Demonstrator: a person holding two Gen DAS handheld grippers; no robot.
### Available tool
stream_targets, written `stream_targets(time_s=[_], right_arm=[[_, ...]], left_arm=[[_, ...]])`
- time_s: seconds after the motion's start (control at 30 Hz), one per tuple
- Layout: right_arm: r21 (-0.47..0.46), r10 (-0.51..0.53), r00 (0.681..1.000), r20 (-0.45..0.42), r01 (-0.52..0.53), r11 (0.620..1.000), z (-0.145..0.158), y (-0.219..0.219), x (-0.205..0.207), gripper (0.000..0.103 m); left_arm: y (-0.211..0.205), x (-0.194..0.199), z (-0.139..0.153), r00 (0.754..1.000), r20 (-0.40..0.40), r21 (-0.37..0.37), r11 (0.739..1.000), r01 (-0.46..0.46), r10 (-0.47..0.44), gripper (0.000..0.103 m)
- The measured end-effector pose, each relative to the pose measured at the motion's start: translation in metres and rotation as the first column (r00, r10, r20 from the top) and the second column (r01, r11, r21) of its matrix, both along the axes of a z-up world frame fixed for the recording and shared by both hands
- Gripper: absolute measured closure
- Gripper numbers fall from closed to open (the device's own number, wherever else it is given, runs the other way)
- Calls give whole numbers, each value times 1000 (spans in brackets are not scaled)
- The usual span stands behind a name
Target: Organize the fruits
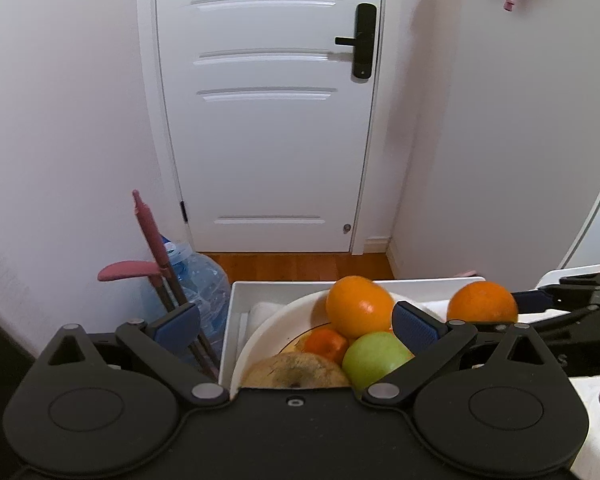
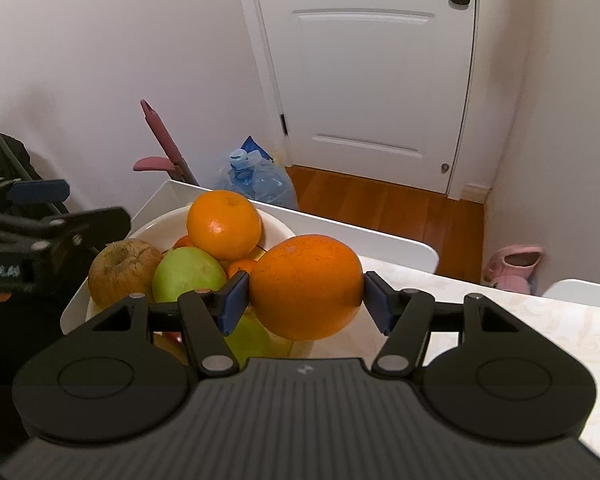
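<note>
- The left gripper (image 1: 296, 326) hangs over the near rim of the white bowl (image 2: 278, 226), its blue pads (image 1: 176, 322) spread wide with nothing between them.
- Behind it on the left, a pink-handled tool (image 1: 148, 232) and a big clear water bottle (image 1: 204, 280) stand against the wall, near the white door (image 1: 268, 120).
- The bowl sits at the left end of a white tray (image 2: 380, 240) on the table.
- Near and left in the bowl lies a brown russet fruit (image 2: 122, 270), stem end up; whether it is an apple or a pear I cannot tell.
- Just right of it, touching, is a green apple (image 2: 188, 272).
- Behind the apple a large orange (image 2: 224, 224) rests on top of the pile, with a small tangerine (image 1: 326, 344) tucked below it.
- The right gripper (image 2: 304, 296) is clamped on a second orange (image 2: 306, 286), pads pressing its left and right sides, holding it in the air just right of the bowl, over its near right edge.
- Under that orange, another green fruit (image 2: 252, 338) shows in part.
- Far right on the floor is a pink slipper (image 2: 514, 266).
</note>
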State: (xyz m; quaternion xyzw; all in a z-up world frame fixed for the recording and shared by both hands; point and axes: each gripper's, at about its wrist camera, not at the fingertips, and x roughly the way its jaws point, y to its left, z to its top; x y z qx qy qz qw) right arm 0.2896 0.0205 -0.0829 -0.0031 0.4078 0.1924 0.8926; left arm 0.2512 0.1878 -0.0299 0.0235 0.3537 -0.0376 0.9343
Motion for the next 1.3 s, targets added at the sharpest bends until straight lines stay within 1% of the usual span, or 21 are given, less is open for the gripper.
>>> stream_targets(time_s=[0.23,0.3,0.33,0.37,0.4,0.63,0.83,1.07,1.23,1.3], right_arm=[[11,2,1000,7,-2,1000,-4,6,-1,25],[48,12,1000,23,-13,999,0,5,-4,22],[70,13,999,32,-15,997,3,3,-5,15],[78,1,999,40,-4,997,6,1,-6,4],[73,-16,999,49,12,997,8,0,-7,0],[69,-82,994,68,77,995,23,-23,-28,0],[70,-81,988,132,72,995,52,-42,-60,0],[50,-85,977,194,77,996,89,-70,-120,0],[33,-129,968,213,125,992,116,-95,-167,0],[13,-158,964,212,159,987,124,-107,-185,0]], left_arm=[[8,-7,1,1000,0,-3,1000,-10,10,0],[11,-8,1,1000,1,-6,1000,-7,7,0],[11,-8,1,1000,1,-6,1000,-6,6,0],[12,-9,2,1000,2,-7,1000,-5,5,0],[12,-9,2,1000,4,-9,1000,-4,4,0],[7,-21,6,1000,20,-13,1000,-11,11,0],[-9,-46,23,998,64,3,1000,-16,15,0],[-38,-95,51,992,125,8,999,-35,34,0],[-60,-136,71,986,159,2,999,-43,42,0],[-69,-155,78,984,172,2,999,-43,42,0]])
